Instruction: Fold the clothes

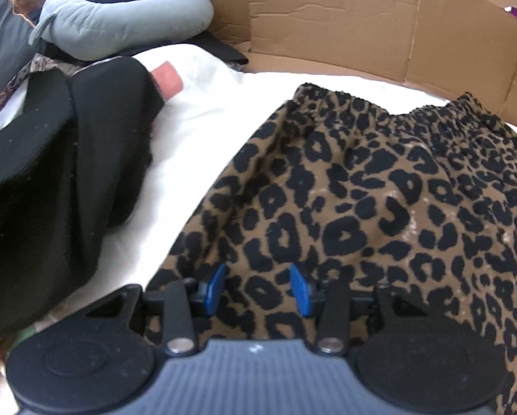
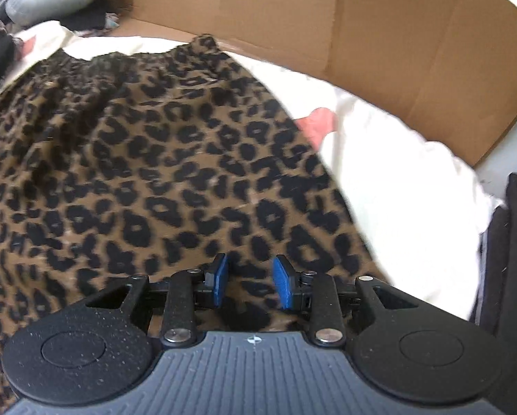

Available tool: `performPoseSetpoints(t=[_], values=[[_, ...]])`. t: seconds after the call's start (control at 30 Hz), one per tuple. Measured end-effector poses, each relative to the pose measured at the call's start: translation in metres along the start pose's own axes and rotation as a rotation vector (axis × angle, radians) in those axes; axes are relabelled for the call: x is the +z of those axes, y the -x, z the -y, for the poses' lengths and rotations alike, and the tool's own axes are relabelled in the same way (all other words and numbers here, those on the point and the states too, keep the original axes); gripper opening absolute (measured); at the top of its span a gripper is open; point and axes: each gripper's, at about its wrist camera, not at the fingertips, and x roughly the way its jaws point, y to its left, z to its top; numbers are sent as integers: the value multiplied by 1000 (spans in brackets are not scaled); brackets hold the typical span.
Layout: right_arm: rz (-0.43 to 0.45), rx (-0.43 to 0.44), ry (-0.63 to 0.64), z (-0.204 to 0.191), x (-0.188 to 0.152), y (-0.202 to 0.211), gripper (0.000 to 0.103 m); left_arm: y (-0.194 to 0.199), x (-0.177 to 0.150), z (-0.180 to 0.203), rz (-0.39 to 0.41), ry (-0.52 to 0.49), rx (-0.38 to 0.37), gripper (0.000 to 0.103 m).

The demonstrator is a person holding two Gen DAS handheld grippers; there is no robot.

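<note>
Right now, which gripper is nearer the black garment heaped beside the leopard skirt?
Left. The left gripper hovers over the leopard skirt near its edge, next to the black garment; the right gripper sits further across.

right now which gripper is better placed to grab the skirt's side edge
Left, probably. The left gripper hangs open near the leopard skirt's side edge; the right gripper, also open, sits further in over the cloth.

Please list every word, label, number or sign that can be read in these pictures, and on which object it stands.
No readable text.
Right gripper body: a small round crosshair mark, not letters.
Left gripper body: faint white specks, illegible.
Leopard-print garment and cardboard wall: nothing printed.
</note>
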Motion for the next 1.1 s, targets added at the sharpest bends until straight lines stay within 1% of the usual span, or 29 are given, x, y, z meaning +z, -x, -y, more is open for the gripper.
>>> performPoseSetpoints(t=[0.2,0.3,0.47,0.6,0.67,0.7,0.9,1.0,1.03,1.07,1.1], values=[[1,-28,7,10,13,-11,36,-3,5,1,16,-9,-8,44],[-8,-67,-1,11,20,-15,35,-8,14,2,28,-28,-20,44],[20,-72,-9,10,33,-13,36,-12,33,6,73,-50,-39,44],[43,-72,-14,8,43,-10,36,-16,48,16,101,-87,-63,43],[66,-44,-7,6,48,-12,36,-21,54,19,102,-93,-76,36],[73,-30,-2,4,52,-13,36,-25,57,20,97,-88,-78,35],[110,26,27,-9,72,-30,36,-45,65,18,63,-84,-63,35],[133,48,35,-11,81,-37,36,-51,68,10,46,-44,-42,33],[137,43,37,-12,84,-40,36,-52,69,7,41,-27,-32,29],[141,38,39,-12,87,-42,36,-54,69,4,36,-12,-20,20],[139,33,35,-12,90,-45,36,-55,70,1,30,4,-3,14]])
